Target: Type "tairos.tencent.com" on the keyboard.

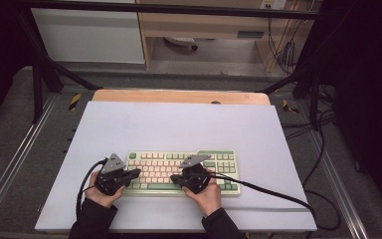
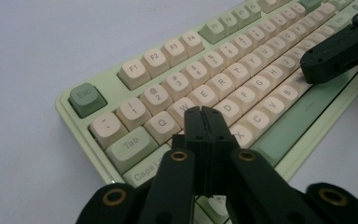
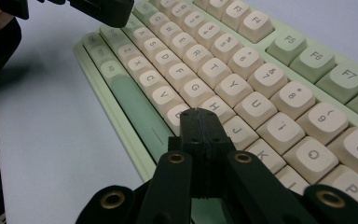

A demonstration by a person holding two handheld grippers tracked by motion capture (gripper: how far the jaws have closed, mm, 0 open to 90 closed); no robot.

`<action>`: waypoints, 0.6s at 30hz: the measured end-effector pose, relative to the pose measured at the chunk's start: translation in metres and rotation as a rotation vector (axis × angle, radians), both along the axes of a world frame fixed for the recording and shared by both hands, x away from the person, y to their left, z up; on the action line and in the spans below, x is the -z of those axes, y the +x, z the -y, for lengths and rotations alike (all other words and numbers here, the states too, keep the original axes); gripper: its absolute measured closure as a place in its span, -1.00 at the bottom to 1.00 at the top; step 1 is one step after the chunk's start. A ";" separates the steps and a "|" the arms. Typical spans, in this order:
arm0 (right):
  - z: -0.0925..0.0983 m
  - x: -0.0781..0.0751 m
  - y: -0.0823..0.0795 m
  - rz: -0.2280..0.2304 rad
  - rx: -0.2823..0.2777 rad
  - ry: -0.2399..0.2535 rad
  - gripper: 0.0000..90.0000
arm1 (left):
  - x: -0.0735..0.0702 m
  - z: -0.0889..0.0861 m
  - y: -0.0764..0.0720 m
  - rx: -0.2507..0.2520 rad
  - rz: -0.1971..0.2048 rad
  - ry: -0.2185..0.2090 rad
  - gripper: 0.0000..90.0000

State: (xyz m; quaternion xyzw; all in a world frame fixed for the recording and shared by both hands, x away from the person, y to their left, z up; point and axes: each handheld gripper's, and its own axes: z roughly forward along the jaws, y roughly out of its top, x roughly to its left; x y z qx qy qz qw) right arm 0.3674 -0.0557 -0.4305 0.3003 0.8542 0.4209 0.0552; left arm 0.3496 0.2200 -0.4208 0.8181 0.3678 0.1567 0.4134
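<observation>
A broad white tabletop (image 1: pixel 179 124) covers most of a wooden board, whose bare edge shows along the far side. The surrounding floor is grey, with black frame bars and loose black cables lying to the right. Toward the near edge of the tabletop lies a pale green rectangular keyboard with cream and green keycaps (image 1: pixel 164 164), its long side parallel to that edge; nothing else rests on the surface, and nothing stands between the grippers and the keys. A person's two hands in dark sleeves enter from the near side, each carrying a black two-jaw gripper. The left gripper (image 2: pixel 203 112) sits over the left end of the keyboard, jaws pressed fully together with nothing between them, its tip over the keys near W, S and X; whether it touches a keycap cannot be determined. The right gripper (image 3: pixel 200 114) sits over the middle of the keyboard, jaws likewise fully closed and empty, its tip over the keys near B, H and N, just above the long green space bar (image 3: pixel 137 112); contact cannot be confirmed.
</observation>
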 end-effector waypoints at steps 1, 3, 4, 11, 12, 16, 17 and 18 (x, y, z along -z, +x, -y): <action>0.000 0.000 0.000 -0.001 -0.001 0.001 1.00 | 0.000 0.000 0.000 -0.001 0.000 0.000 1.00; 0.000 0.000 0.000 -0.001 0.000 0.004 1.00 | 0.000 0.000 0.000 -0.001 0.000 0.000 1.00; 0.000 0.000 0.000 -0.004 0.001 0.003 1.00 | 0.000 0.000 0.000 -0.001 0.000 -0.001 1.00; -0.001 0.003 0.000 0.001 -0.004 -0.003 1.00 | 0.000 0.000 0.000 -0.001 0.000 0.000 1.00; -0.002 0.003 0.000 -0.001 -0.006 -0.002 1.00 | 0.000 0.000 0.000 0.000 0.000 0.000 1.00; -0.001 0.002 -0.001 0.003 -0.004 -0.005 1.00 | 0.000 0.000 0.000 0.000 0.001 0.000 1.00; 0.000 0.001 -0.001 0.004 -0.005 0.000 1.00 | 0.000 0.000 0.000 0.000 0.001 0.000 1.00; 0.000 -0.001 -0.001 0.008 -0.004 0.001 1.00 | 0.000 0.000 0.000 0.000 0.002 0.000 1.00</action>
